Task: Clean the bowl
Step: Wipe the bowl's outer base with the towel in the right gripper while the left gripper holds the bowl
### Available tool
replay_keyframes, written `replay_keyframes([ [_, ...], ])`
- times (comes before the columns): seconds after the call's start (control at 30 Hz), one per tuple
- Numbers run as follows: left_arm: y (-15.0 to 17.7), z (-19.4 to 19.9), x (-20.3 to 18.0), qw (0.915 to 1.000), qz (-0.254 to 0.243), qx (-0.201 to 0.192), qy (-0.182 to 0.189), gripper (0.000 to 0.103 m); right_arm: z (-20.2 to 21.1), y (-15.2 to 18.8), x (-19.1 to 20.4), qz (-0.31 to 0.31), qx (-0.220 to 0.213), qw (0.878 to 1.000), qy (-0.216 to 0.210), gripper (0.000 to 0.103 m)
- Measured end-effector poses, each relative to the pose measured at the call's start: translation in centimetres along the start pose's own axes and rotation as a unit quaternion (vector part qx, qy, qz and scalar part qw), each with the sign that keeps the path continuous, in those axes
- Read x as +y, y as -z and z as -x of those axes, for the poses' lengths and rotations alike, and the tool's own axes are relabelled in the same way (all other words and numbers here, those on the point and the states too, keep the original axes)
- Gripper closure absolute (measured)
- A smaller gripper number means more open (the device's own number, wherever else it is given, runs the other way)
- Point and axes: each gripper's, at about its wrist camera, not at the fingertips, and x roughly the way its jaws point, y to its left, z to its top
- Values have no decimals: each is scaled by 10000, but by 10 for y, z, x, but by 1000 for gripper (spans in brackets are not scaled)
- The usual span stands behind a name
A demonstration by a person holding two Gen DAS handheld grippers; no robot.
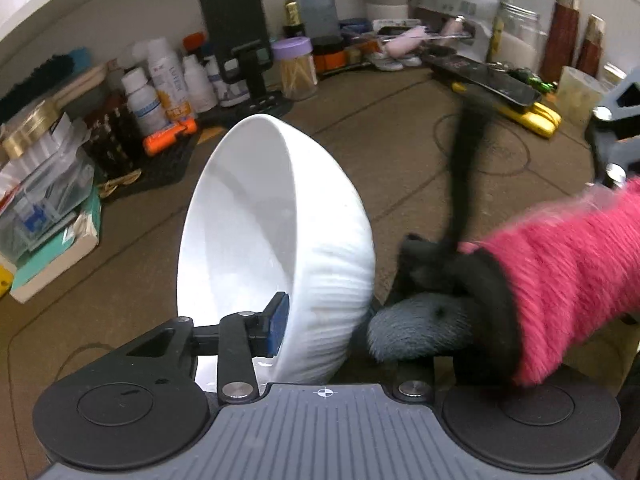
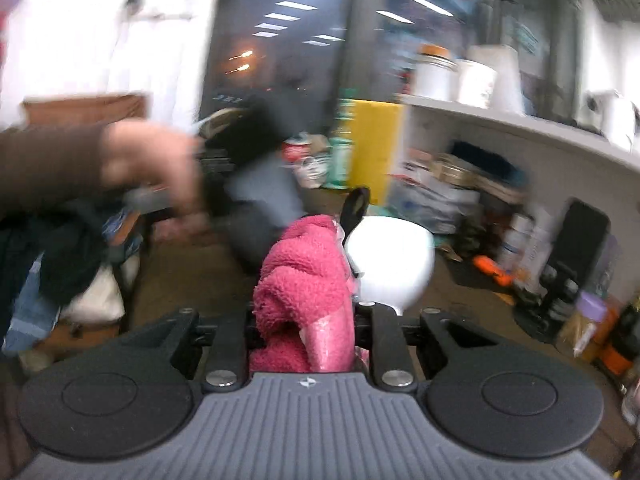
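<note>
A white ribbed bowl point(image 1: 280, 216) is held tipped on its side above the brown table, its opening facing left. My left gripper point(image 1: 332, 320) is shut on the bowl's wall near the rim. Its blue pad point(image 1: 278, 322) presses inside, and the other finger is hidden behind the bowl and the cloth. A fluffy pink cloth point(image 1: 560, 264) with grey and black parts lies against the bowl's outer right side. My right gripper point(image 2: 304, 320) is shut on this pink cloth point(image 2: 304, 276). The bowl point(image 2: 392, 264) shows just past the cloth, to its right.
Clutter lines the back of the table point(image 1: 380, 140): bottles point(image 1: 164, 80), a phone stand point(image 1: 240, 40), a purple-lidded jar point(image 1: 296, 68), an orange cutter point(image 1: 170, 136) and a yellow tool point(image 1: 532, 116). A person's hand point(image 2: 152, 168) and brown sleeve are blurred at left.
</note>
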Motion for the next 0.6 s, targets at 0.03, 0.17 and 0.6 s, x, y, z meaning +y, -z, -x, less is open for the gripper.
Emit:
replay_keyframes([
  [0.03,2,2,2,10000,27,-8,61,64,0,-2,0,16,-5,10000,-11,80],
  [0.17,6,5,4,9999,20,25,109,64,-18,-10,-37,-320,-73,9984,458,80],
  [0.6,-6,-22,29,9980,346,-372,-375,34,-68,27,-129,-1589,-65,9741,1608,80],
])
